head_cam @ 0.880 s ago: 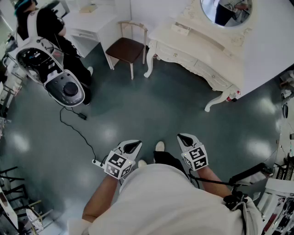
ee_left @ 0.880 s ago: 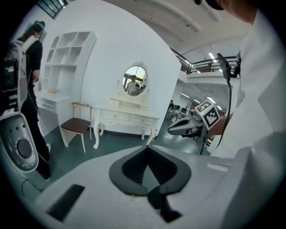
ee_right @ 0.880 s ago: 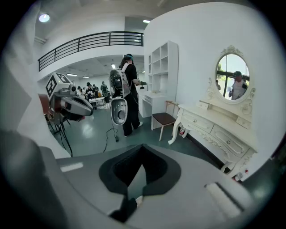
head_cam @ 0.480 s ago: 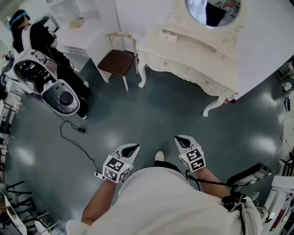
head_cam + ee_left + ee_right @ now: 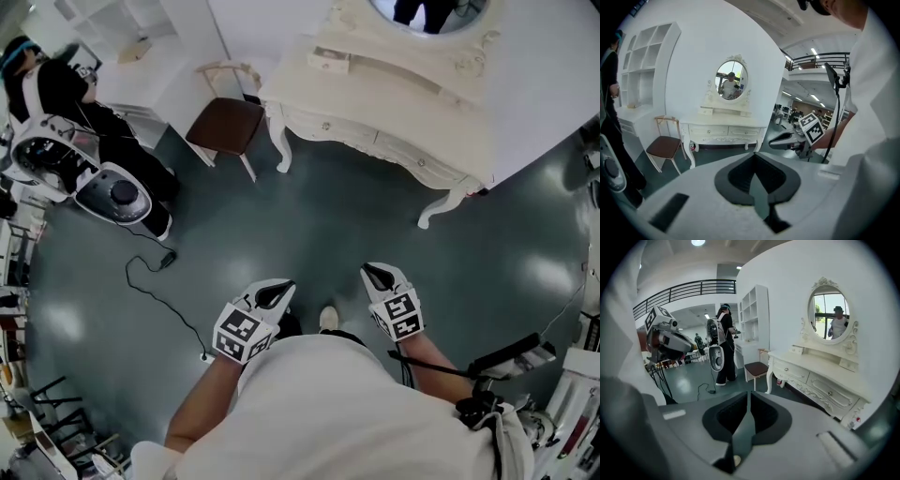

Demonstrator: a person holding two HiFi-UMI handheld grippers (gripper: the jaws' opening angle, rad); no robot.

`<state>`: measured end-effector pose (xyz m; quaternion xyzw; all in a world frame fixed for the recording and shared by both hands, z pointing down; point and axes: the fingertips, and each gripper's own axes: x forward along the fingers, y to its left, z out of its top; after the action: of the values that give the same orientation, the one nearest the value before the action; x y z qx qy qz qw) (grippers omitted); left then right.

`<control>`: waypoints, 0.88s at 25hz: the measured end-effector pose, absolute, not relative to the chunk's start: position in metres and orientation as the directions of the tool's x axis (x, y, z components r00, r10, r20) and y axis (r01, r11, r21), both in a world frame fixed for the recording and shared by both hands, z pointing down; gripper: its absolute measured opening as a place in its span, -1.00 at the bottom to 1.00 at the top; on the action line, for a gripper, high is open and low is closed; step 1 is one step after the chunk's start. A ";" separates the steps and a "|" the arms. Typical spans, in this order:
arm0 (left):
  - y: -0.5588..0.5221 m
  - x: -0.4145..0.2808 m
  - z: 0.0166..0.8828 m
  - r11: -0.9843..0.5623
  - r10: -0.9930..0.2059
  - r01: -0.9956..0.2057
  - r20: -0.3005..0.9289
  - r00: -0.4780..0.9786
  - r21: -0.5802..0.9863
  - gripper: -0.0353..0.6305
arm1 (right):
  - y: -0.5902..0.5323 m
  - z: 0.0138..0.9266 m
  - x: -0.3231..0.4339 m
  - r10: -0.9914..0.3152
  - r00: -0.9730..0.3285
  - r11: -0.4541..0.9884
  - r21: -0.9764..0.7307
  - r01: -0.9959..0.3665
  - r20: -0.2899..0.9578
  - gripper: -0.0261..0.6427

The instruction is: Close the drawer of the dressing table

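The cream dressing table (image 5: 394, 112) with an oval mirror stands against the far wall, well ahead of me. A small drawer (image 5: 328, 61) on its top left sticks out from its case; it also shows in the right gripper view (image 5: 796, 350) and the left gripper view (image 5: 707, 111). The two wide front drawers (image 5: 829, 392) sit flush. My left gripper (image 5: 274, 294) and right gripper (image 5: 378, 277) hang in front of my body over the floor, both shut with nothing between the jaws, pointing toward the table and far from it.
A brown-seated chair (image 5: 225, 122) stands left of the table beside a white desk (image 5: 159, 66). A white machine (image 5: 112, 192) and a person in black (image 5: 52, 84) are at the far left. A cable (image 5: 169, 291) trails across the grey floor (image 5: 356, 225).
The dressing table and chair have shifted left in the head view and the mirror has slid up out of the frame. Both grippers stay shut before my body.
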<state>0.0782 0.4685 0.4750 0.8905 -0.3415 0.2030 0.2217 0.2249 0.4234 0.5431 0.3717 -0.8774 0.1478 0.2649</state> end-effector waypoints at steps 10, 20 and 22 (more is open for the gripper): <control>0.315 0.021 0.491 -0.725 -0.466 -0.632 0.479 0.744 0.276 -0.88 | 0.277 0.557 0.165 -0.622 -0.516 0.610 -0.048 -0.791 0.589 -0.87; 0.163 -0.080 0.467 -0.786 -0.414 -0.562 0.457 0.787 0.257 -0.88 | 0.114 0.548 0.086 -0.695 -0.414 0.472 -0.061 -0.879 0.587 -0.89; 0.147 -0.096 0.472 -0.775 -0.416 -0.572 0.464 0.782 0.269 -0.88 | 0.091 0.554 0.076 -0.700 -0.396 0.451 -0.062 -0.890 0.595 -0.85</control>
<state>-0.0955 0.1466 0.4720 0.9222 -0.2677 0.1929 0.2018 0.0761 0.0912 0.5540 0.4884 -0.8138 0.1894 0.2517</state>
